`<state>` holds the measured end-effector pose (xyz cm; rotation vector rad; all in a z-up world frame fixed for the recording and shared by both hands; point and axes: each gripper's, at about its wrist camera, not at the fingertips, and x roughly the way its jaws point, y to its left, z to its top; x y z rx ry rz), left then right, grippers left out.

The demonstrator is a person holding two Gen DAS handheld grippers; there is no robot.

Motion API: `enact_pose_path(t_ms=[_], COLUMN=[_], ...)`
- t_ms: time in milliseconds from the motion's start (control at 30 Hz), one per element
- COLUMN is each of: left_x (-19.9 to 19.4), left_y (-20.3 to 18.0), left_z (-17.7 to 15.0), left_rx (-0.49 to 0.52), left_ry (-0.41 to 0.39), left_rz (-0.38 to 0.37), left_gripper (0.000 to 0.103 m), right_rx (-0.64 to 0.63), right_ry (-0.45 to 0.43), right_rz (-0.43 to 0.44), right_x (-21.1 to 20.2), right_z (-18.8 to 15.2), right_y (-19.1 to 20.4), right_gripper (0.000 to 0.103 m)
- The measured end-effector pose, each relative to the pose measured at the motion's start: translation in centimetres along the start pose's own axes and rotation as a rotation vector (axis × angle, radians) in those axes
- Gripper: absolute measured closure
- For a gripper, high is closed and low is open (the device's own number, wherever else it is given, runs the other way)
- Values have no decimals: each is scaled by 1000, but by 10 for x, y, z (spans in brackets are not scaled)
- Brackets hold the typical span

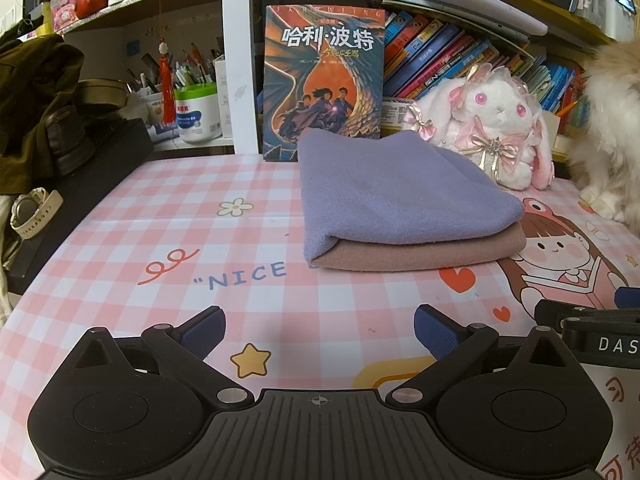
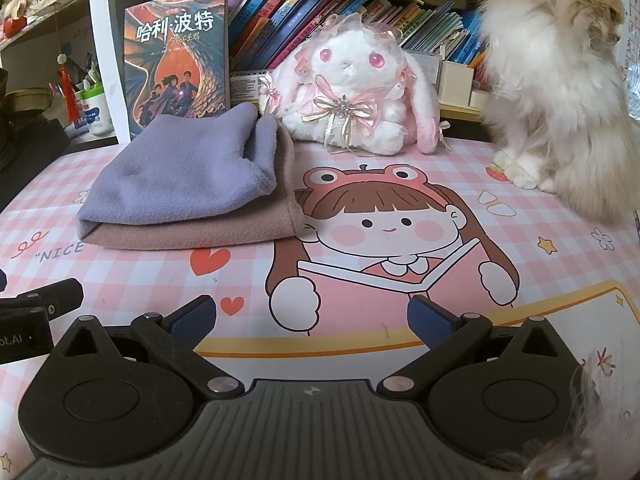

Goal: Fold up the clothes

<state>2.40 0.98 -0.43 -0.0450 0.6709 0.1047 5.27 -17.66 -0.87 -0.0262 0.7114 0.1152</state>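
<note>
A folded purple cloth (image 1: pixel 392 192) lies on top of a folded dusty-pink cloth (image 1: pixel 420 254) on the pink checked desk mat (image 1: pixel 180 216). The stack also shows in the right wrist view, purple cloth (image 2: pixel 180 172) over pink cloth (image 2: pixel 208 232). My left gripper (image 1: pixel 318 332) is open and empty, low over the mat, in front of the stack. My right gripper (image 2: pixel 312 322) is open and empty, in front and to the right of the stack. The right gripper's body shows at the edge of the left wrist view (image 1: pixel 592 332).
A fluffy cat (image 2: pixel 560 92) sits at the right on the mat. A white plush rabbit (image 2: pixel 352 92) and an upright book (image 2: pixel 180 52) stand behind the stack. A watch (image 1: pixel 32 212) and dark items lie at the left edge. Shelves of books line the back.
</note>
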Motion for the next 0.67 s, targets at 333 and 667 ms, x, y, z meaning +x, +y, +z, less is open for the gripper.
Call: enact_pose_path(t_ms=[333, 667], left_x=[3, 3], left_y=[1, 3], left_z=[0, -1], left_rx=[-2, -15], left_ry=[8, -1], left_rz=[-3, -12], left_gripper=[1, 1], right_rx=[-1, -7], right_ry=[8, 15], right_rz=[0, 2], right_x=[2, 6], right_z=[0, 0], right_y=[1, 2], right_gripper=[0, 0])
